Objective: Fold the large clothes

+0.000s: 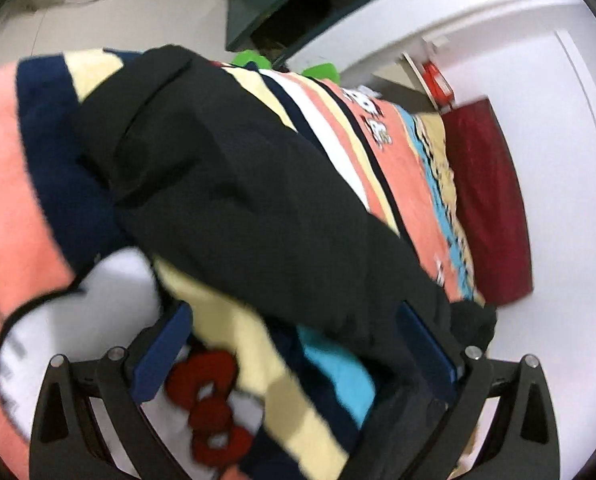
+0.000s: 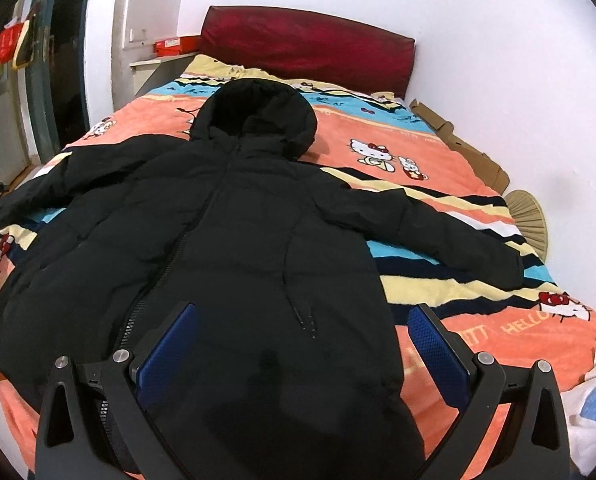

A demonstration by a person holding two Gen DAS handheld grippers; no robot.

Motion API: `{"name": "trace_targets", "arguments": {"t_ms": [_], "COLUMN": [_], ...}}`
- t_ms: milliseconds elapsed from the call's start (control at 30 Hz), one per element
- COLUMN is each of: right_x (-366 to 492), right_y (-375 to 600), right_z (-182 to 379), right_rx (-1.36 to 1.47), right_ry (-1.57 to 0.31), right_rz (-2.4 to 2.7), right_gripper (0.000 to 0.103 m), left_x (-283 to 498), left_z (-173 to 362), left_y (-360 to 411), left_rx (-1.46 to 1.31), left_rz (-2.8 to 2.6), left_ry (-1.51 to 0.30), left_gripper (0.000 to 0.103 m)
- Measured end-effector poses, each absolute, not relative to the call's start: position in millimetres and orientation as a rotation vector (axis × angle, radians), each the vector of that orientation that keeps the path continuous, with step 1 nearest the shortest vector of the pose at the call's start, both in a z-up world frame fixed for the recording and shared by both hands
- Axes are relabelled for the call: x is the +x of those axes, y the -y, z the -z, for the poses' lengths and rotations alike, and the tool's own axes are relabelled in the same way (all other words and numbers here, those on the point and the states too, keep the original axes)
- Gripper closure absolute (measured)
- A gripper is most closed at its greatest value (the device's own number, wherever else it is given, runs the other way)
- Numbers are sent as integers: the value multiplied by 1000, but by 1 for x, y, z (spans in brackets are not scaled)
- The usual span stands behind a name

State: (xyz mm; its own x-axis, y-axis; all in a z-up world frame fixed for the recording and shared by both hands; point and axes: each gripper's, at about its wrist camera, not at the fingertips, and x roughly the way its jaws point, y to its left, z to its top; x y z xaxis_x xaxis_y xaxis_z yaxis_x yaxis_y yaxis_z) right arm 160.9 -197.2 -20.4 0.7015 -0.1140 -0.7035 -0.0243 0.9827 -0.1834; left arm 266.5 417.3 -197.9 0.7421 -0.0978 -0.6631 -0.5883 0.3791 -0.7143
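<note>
Left gripper [image 1: 294, 344]: fingers spread wide, black sleeve [image 1: 258, 200] draped between them toward 11 o'clock, not clamped. Black hooded jacket [image 2: 234, 240]: flat on the striped blanket [image 2: 438, 152], hood at 12 o'clock. Right gripper [image 2: 302, 344]: fingers apart over the hem, empty.

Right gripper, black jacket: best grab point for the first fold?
Take the right sleeve's cuff, coming from the bed's right edge. The black jacket lies flat, front up, sleeves spread; that cuff is thin and free. Right gripper hovers open over the hem.

Jacket [image 2: 226, 240] lies spread on bed [image 2: 478, 320], hood toward headboard [image 2: 306, 48]
</note>
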Motion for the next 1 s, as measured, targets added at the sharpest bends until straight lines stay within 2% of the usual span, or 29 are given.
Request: {"name": "trace_targets", "arguments": {"t_ms": [167,233,300,367,567,800,1000], "right_x": [164,166,167,168,166,161,158], "right_y": [204,207,211,215,222,236,255], "right_z": [20,21,22,22,19,6,-7], "right_rx": [-183,-181,-177,-174,-161,-136,-106], "right_ry": [-795,-799,-801,-801,-792,-758,-724], "right_rz": [68,74,80,84,84,101,130], "right_gripper": [1,1,1,1,1,1,1], "left_x": [280,284,290,295,301,322,341], "left_z": [216,213,214,219,187,119,40], "left_y": [-431,-434,-437,-441,-430,-405,-356], "left_rx": [-1230,-1223,-1224,-1237,-1125,-958,-822], "left_rz": [-438,-466,-469,-440,-390,-306,-172], "left_ry": [-696,-682,-692,-711,-692,-661,-601], "left_gripper": [3,11,60,81,90,92,92]}}
